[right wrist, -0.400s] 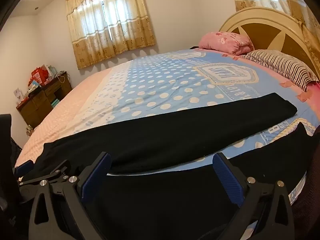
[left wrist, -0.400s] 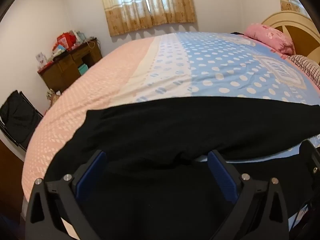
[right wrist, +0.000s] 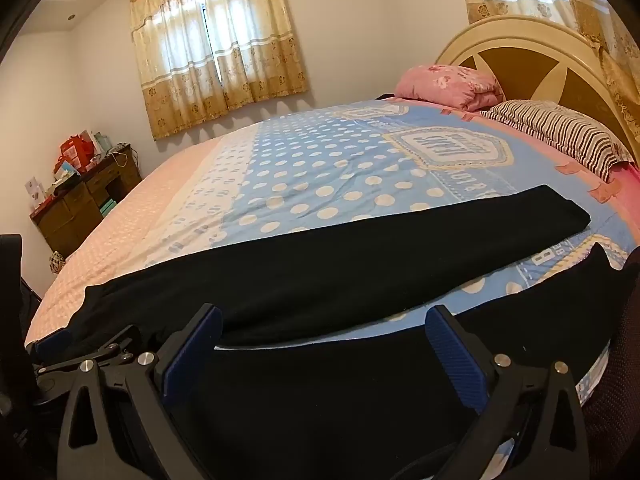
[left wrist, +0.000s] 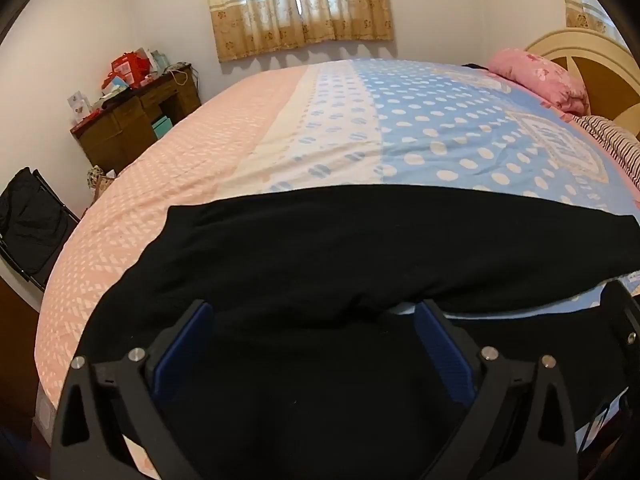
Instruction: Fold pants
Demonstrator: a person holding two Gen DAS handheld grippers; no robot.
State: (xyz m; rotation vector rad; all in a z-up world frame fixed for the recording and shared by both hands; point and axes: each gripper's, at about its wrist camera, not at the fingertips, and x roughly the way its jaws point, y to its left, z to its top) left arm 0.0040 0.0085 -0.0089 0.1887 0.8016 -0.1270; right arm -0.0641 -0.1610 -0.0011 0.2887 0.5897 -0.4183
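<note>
Black pants (left wrist: 360,248) lie spread along the near edge of the bed, waist end to the left and both legs running right. In the right wrist view the far leg (right wrist: 360,256) lies flat across the blue spotted cover, and the near leg (right wrist: 340,380) lies under the fingers. My left gripper (left wrist: 312,320) is open, its blue pads either side of the fabric near the crotch. My right gripper (right wrist: 324,324) is open over the near leg. The left gripper also shows at the left edge of the right wrist view (right wrist: 84,344).
The bed (left wrist: 200,168) has a pink and blue dotted cover. A pink pillow (right wrist: 448,84) and a striped pillow (right wrist: 560,132) lie by the headboard (right wrist: 532,60). A wooden desk (left wrist: 132,124) with clutter stands by the far wall. A black bag (left wrist: 32,220) sits at left.
Both grippers have shifted slightly; the views are nearly the same. The pants have not moved.
</note>
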